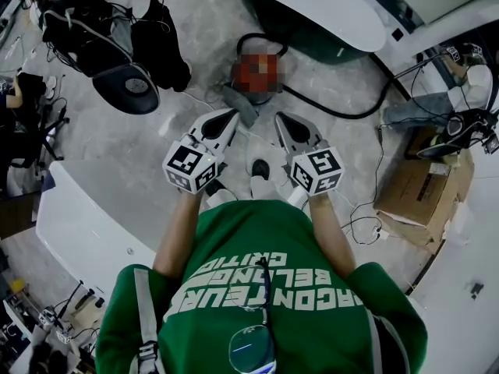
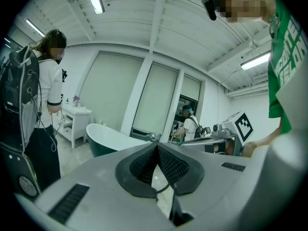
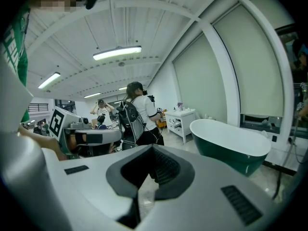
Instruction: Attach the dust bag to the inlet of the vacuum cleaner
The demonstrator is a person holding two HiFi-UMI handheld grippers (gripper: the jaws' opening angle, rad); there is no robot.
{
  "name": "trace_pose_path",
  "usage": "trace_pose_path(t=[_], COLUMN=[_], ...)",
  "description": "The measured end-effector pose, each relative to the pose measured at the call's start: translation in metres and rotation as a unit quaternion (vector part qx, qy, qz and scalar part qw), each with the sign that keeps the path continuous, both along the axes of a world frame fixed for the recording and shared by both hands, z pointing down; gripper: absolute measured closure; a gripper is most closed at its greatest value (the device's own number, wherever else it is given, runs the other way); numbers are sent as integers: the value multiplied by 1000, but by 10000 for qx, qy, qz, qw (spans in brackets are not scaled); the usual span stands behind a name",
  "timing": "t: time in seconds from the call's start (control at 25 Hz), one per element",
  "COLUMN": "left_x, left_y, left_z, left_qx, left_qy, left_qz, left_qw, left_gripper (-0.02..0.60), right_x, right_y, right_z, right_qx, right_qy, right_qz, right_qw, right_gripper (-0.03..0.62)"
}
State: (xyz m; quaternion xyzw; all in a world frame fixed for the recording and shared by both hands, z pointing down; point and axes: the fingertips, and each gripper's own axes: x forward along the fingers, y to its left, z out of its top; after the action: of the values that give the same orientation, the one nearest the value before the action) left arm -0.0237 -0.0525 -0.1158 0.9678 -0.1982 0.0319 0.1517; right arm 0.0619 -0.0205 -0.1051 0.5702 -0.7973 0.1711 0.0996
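Observation:
In the head view a red vacuum cleaner (image 1: 267, 93) stands on the floor ahead, partly under a mosaic patch, and a black hose (image 1: 327, 109) curls off to its right. A grey flat piece (image 1: 238, 104), possibly the dust bag, lies at its near side. My left gripper (image 1: 231, 117) and right gripper (image 1: 280, 118) are held side by side in front of the person's chest, tips toward the vacuum and short of it. Both are shut and hold nothing. The left gripper view shows my left gripper (image 2: 156, 147) with pads touching. In the right gripper view my right gripper (image 3: 153, 149) is likewise shut.
A dark green bathtub (image 1: 312, 14) with a white rim stands beyond the vacuum. A cardboard box (image 1: 421, 193) and cables lie at the right, bags and a round black thing (image 1: 129, 88) at the left. A person with a backpack (image 3: 132, 114) stands in the room, and others are further back.

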Motion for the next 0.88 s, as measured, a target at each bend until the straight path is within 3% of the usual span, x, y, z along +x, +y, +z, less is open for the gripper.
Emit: trace_pose_path(t=[0.88], left_x=[19], left_y=[18], left_z=[3], left_qx=[22], left_qy=[-128], left_qz=[473], left_qw=[9988], left_gripper=[578], right_x=[7], right_y=[16], right_z=[8], right_qx=[11], right_qy=[-98], right_qz=[-33], right_qw=[9999], right_gripper=[586])
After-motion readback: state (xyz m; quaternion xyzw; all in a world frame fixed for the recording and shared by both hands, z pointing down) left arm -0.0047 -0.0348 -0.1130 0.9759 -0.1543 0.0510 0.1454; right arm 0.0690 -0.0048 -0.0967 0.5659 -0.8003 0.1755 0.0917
